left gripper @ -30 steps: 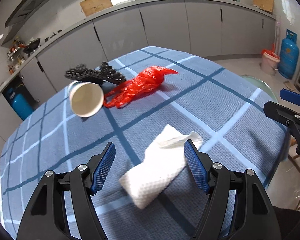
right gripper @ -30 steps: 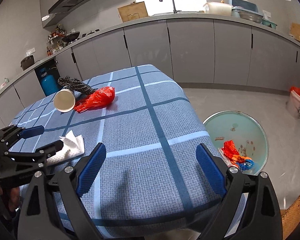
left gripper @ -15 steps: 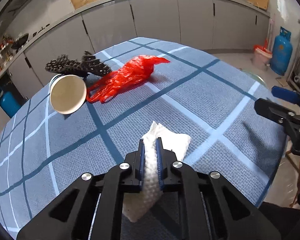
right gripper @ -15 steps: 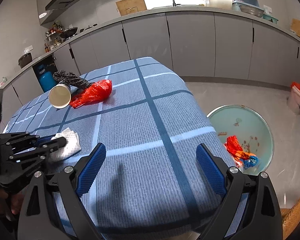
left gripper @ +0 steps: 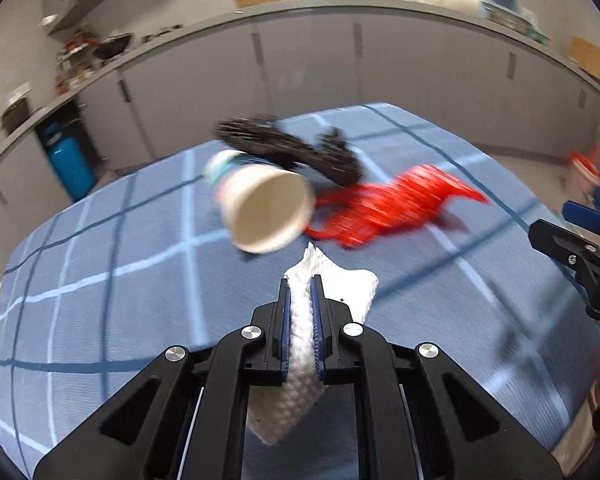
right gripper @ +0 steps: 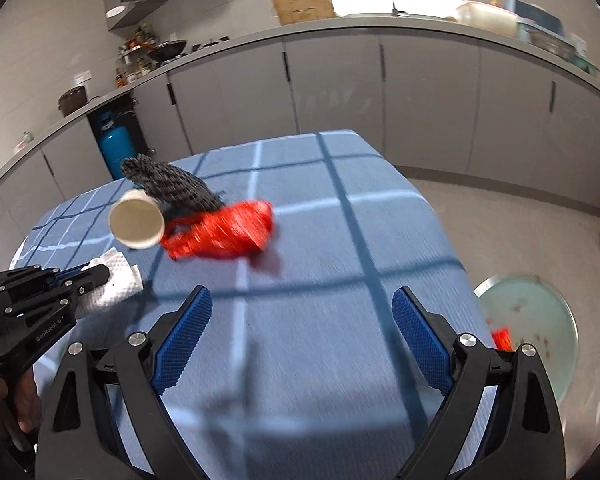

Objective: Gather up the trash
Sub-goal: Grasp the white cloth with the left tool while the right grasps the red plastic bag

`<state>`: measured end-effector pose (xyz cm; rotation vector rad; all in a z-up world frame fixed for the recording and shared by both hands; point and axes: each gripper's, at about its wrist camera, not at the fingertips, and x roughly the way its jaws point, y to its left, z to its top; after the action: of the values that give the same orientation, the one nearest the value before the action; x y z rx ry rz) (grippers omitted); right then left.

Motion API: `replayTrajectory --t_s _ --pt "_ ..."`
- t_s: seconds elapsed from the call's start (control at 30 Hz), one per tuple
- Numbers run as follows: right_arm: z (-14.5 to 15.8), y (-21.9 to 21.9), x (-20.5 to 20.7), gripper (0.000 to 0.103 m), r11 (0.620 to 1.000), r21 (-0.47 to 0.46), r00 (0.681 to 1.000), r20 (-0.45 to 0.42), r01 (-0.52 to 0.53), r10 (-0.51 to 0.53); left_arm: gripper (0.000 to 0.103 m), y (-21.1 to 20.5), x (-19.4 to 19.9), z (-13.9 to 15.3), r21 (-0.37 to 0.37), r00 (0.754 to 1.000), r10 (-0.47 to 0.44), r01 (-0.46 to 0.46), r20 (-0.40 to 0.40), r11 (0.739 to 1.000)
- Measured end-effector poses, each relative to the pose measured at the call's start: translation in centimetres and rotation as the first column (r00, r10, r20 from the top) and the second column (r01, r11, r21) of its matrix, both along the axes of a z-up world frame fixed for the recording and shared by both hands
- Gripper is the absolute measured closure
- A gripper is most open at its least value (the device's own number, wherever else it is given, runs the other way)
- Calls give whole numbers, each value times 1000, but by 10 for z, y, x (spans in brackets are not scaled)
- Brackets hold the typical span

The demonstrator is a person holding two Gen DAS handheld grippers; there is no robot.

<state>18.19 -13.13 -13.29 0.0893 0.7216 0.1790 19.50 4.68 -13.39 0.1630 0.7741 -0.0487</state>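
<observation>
Kitchen w/ grey cabinets (right gripper: pixel 340 92); table under blue checked cloth (right gripper: pixel 340 240). White tissue (left gripper: pixel 300 336) is clamped betw. the pads of the L gripper (left gripper: pixel 300 296), held just above the cloth. R gripper (right gripper: pixel 300 324) is spread wide, nothing betw. its pads. Paper cup (left gripper: pixel 266 210) is tipped on its side, next to red bag (left gripper: pixel 392 204) & black mesh (left gripper: pixel 292 148). Bin (right gripper: pixel 540 328) is seen on floor at right.

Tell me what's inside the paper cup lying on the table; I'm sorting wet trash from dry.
The paper cup lies on its side, mouth toward the cameras. Its visible inner wall looks plain and bare, with nothing showing, but motion blur and the angle hide the bottom, so leftover liquid cannot be ruled out.
</observation>
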Motion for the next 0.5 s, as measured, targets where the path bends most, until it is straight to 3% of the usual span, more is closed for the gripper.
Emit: replayTrajectory --t_s 0.2,0.5 --pt "-2 20 43 12 999 19 999 -19 -32 33 92 32 17 5 -42 994 111 -110 4 993" --pt "-22 35 85 13 995 80 994 -95 -52 60 92 62 27 6 -68 983 184 -183 3 981"
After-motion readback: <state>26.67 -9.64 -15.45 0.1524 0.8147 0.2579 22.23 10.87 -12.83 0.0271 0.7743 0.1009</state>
